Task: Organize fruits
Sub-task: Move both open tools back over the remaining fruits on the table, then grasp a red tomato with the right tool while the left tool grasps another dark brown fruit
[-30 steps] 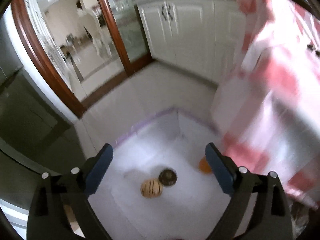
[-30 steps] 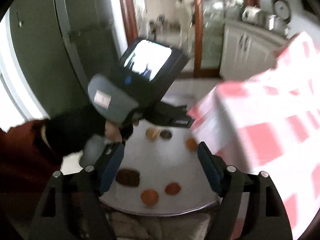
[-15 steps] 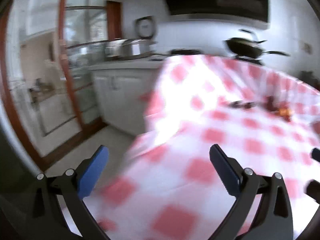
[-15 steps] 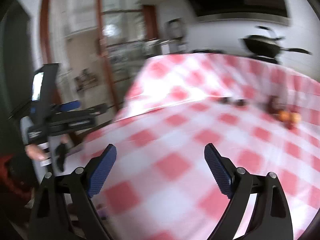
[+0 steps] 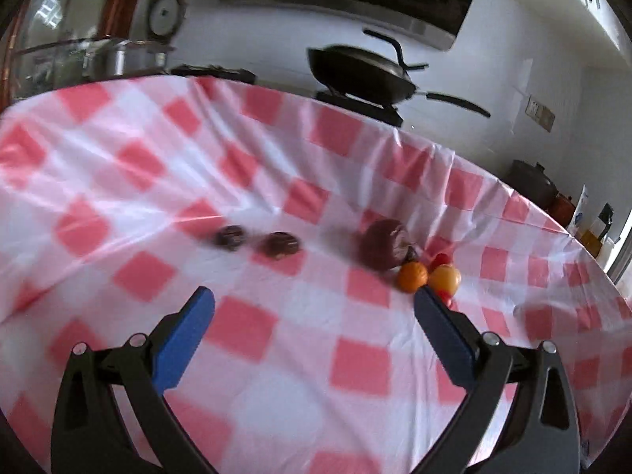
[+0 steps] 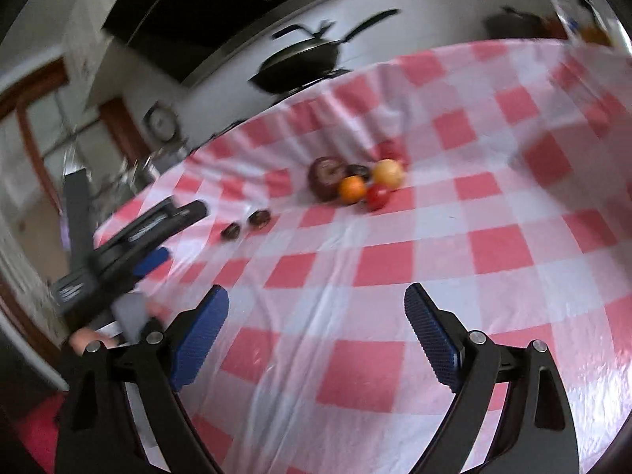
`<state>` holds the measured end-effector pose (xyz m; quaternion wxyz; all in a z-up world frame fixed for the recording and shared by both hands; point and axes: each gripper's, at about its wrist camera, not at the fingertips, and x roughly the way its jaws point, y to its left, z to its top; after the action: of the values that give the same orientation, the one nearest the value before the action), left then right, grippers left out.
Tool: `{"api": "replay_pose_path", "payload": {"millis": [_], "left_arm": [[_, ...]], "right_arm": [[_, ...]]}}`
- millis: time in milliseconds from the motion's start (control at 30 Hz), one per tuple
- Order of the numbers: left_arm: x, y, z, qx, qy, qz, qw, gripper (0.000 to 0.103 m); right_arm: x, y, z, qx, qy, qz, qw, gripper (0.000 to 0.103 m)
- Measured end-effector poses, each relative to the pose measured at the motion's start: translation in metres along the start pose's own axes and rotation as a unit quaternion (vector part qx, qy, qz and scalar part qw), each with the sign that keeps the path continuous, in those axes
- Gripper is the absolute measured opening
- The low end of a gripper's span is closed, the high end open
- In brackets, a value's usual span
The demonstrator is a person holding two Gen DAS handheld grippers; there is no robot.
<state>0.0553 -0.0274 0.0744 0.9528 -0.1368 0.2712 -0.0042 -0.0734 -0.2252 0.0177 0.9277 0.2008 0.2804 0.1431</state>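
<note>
Fruits lie on a red-and-white checked tablecloth. A cluster holds a large dark purple fruit, an orange, a yellow fruit and a small red fruit. Two small dark fruits lie left of the cluster. My left gripper is open and empty, short of the fruits. My right gripper is open and empty, well short of the cluster. The left gripper also shows at the left of the right wrist view.
A black wok stands on a stove behind the table. A steel pot and a round clock are at the back left. Jars and bottles stand at the far right. The table edge falls off on the left.
Both grippers swung up from the low white table with fruits to the checked table and moved nearer the fruit cluster. Both stay open.
</note>
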Motion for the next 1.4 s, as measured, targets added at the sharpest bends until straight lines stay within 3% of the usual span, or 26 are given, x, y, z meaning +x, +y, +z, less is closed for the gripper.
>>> {"api": "replay_pose_path", "payload": {"millis": [133,333,467,533,633,867,1033,1233,1400], "left_arm": [[0.039,-0.013,0.01,-0.019,0.009,0.002,0.9998,0.101],[0.071,0.011,0.012,-0.057,0.031,-0.023,0.9977,0.101],[0.067,0.032,0.014,-0.065,0.032,-0.028,0.997,0.101],[0.066,0.039,0.016,-0.071,0.021,-0.012,0.9972,0.101],[0.073,0.051,0.015,-0.093,0.034,0.001,0.9951,0.101],[0.078,0.072,0.015,-0.139,0.042,0.025,0.989,0.101],[0.078,0.067,0.014,-0.124,0.042,0.033,0.9908,0.101],[0.079,0.062,0.014,-0.11,0.045,0.035,0.9923,0.101],[0.078,0.062,0.013,-0.107,0.051,0.034,0.9924,0.101]], "right_arm": [[0.002,-0.002,0.0,0.005,0.0,0.004,1.0,0.088],[0.014,0.012,0.007,-0.019,0.034,-0.002,0.999,0.088],[0.055,0.022,0.038,-0.091,0.043,-0.061,0.993,0.088],[0.084,0.019,0.052,-0.106,0.053,-0.1,0.988,0.088],[0.129,0.013,0.071,-0.102,0.073,-0.12,0.985,0.087],[0.191,0.006,0.09,-0.113,0.107,-0.152,0.976,0.071],[0.209,0.001,0.092,-0.116,0.12,-0.17,0.971,0.055],[0.206,-0.014,0.091,-0.091,0.133,-0.169,0.972,0.037],[0.199,-0.023,0.091,-0.072,0.127,-0.153,0.977,0.034]]}}
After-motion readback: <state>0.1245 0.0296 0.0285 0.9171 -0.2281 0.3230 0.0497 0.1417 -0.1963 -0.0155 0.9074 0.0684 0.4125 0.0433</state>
